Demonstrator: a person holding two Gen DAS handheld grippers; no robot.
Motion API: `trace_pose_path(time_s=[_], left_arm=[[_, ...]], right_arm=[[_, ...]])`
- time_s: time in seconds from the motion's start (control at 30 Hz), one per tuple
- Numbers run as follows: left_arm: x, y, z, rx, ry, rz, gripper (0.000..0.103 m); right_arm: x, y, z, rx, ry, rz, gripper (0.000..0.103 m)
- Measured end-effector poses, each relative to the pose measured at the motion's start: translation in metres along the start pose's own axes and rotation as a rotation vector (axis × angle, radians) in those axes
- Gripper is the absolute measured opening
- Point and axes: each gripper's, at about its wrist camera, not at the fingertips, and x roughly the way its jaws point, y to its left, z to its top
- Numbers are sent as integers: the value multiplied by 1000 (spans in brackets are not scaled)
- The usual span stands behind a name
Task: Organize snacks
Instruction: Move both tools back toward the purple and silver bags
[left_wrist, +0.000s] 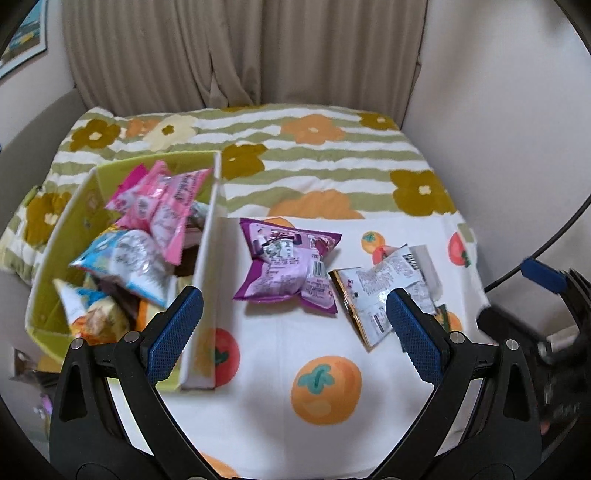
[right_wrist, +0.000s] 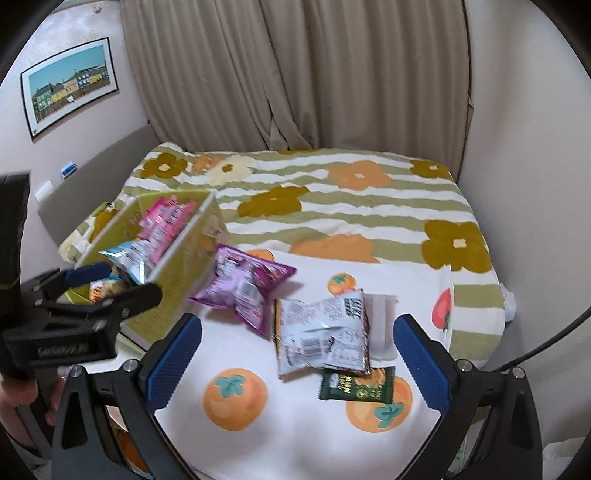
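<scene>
1. While both tools hang spread and empty, left tool (left_wrist: 293, 328) and right tool (right_wrist: 297, 354), sorting is midway.
2. Purple packet (left_wrist: 291, 266) lies mid-bed beside the green box (left_wrist: 207, 266); probably next.

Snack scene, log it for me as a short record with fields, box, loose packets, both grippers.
box: green box on the bed, already holding pink and blue packets
loose packets: purple packet, white packet, dark green packet, all on the persimmon cloth
left gripper: open, empty
right gripper: open, empty
</scene>
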Motion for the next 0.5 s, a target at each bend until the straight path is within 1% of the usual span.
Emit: trace_pose_path(time_s=[0.13,0.27,0.5], left_arm=[[40,-13,12,31,59,5,99],[85,-22,23,69,117,41,99],[145,-21,33,96,209,97,99]], right_arm=[[20,-15,-9,21,34,-5,103],[41,-27,-13,37,64,-2,103],[92,-34,-13,38,138,8,103]])
